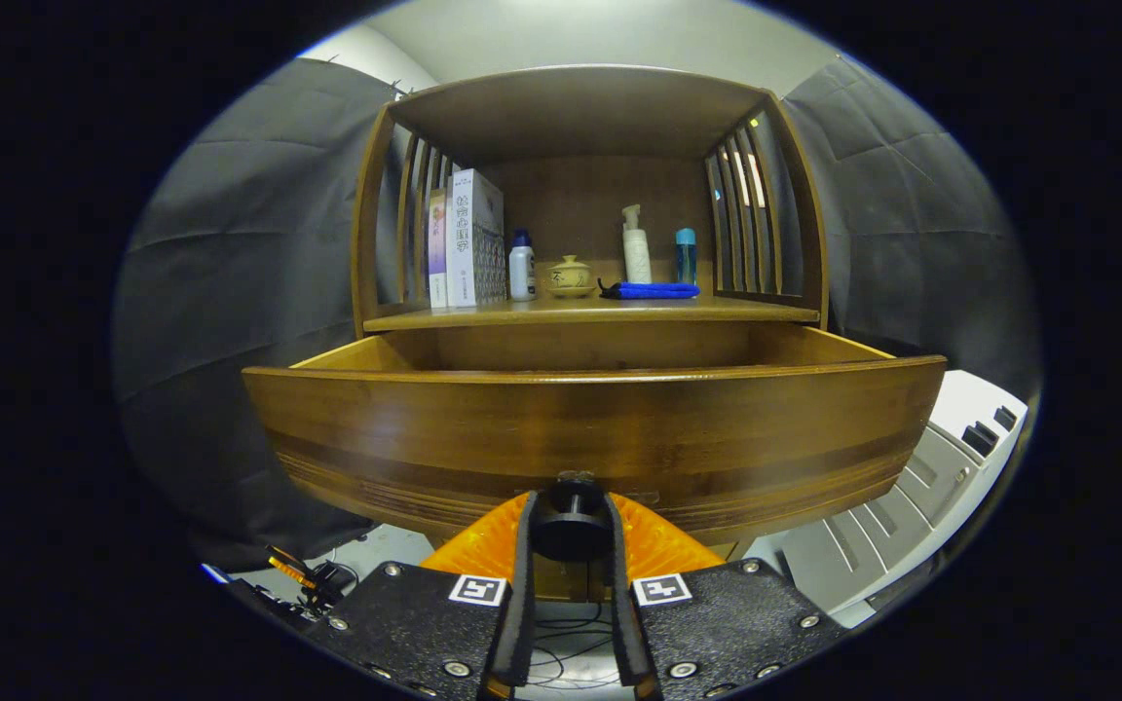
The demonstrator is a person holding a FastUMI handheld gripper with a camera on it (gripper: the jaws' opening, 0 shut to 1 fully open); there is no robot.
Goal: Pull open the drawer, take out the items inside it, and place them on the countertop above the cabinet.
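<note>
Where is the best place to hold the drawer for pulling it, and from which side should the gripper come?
Grip the round knob at the middle of the drawer front, coming straight from the front. It stands out on a short stem, so a finger fits on each side. The gripper already has both fingers closed on it, and the drawer is pulled out.

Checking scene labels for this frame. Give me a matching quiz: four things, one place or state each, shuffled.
Things:
1. drawer
2. knob
3. blue cloth
4. books

Places or states:
A. upright at the left end of the countertop
B. pulled open
C. between the fingers of the gripper
D. lying flat in front of the pump bottle

Pairs: 1-B, 2-C, 3-D, 4-A
</note>
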